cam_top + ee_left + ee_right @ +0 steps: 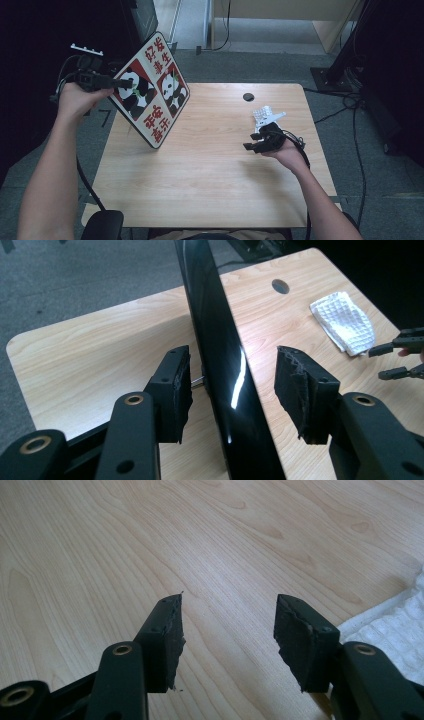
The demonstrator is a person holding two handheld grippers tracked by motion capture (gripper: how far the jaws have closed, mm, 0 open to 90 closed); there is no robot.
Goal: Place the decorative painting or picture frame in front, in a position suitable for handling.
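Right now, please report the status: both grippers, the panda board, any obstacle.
Left gripper open around tilted panda board, pads not pressing. Right gripper open, empty, beside white cloth. Nothing in the way.

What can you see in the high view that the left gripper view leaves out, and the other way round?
The high view gives the printed face of the tilted square board: black-and-white pandas and red characters, plus the person's forearms and the left gripper at the board's edge. The left gripper view gives the board's glossy black edge standing between its open jaws, with a gap at each pad. Both share the light wooden table, the white waffle-weave cloth and the right gripper beside it.
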